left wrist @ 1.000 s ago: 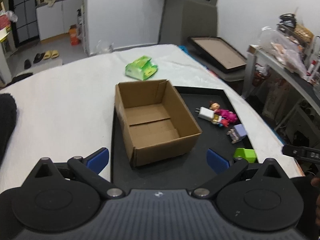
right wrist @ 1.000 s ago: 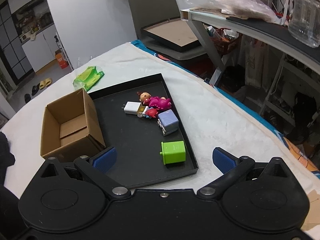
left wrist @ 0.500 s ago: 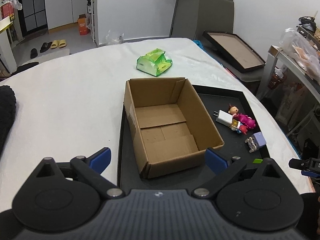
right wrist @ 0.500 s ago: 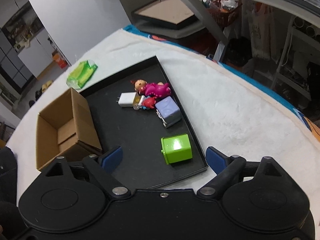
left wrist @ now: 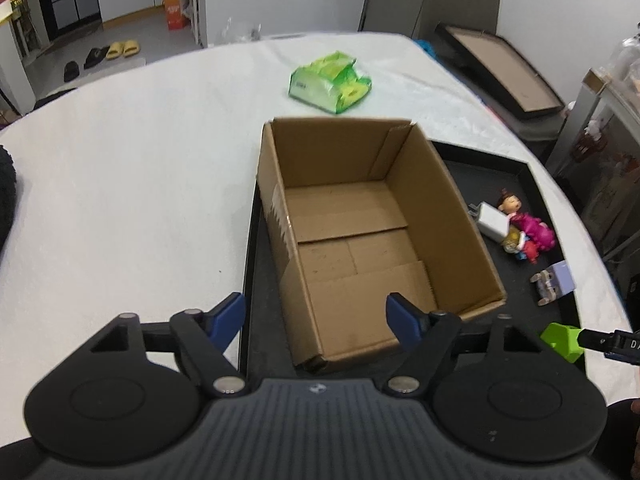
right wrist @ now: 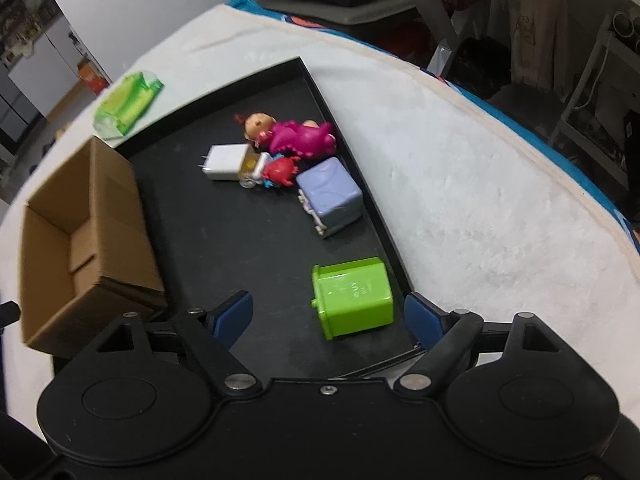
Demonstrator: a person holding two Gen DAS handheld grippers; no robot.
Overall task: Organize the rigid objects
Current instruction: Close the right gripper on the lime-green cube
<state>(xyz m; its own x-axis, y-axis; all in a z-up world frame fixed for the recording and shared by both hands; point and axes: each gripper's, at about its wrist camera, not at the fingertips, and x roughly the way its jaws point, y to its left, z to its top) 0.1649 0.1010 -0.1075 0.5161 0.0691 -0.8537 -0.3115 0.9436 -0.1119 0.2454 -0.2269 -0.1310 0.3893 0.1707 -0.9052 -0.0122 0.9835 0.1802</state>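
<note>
An open, empty cardboard box (left wrist: 360,232) stands on the left part of a black tray (left wrist: 500,168). To its right on the tray lie a white charger (right wrist: 226,162), a pink doll (right wrist: 296,136), a small red toy (right wrist: 280,170), a lilac block (right wrist: 330,196) and a green block (right wrist: 352,298). My left gripper (left wrist: 316,314) hangs over the box's near left corner. Its jaws are closing, with the box's left wall between the fingers and untouched. My right gripper (right wrist: 328,314) is low over the green block. Its jaws are closing around the block, pads still apart from it.
A green packet (left wrist: 330,82) lies on the white tablecloth beyond the box. A dark fuzzy thing (left wrist: 6,196) is at the table's left edge. The table's right edge drops off close beside the tray, toward a framed board (left wrist: 504,68) and shelving.
Both grippers have come down and forward toward the tray, and both pairs of jaws have narrowed. The box and the green block now fill more of their views.
</note>
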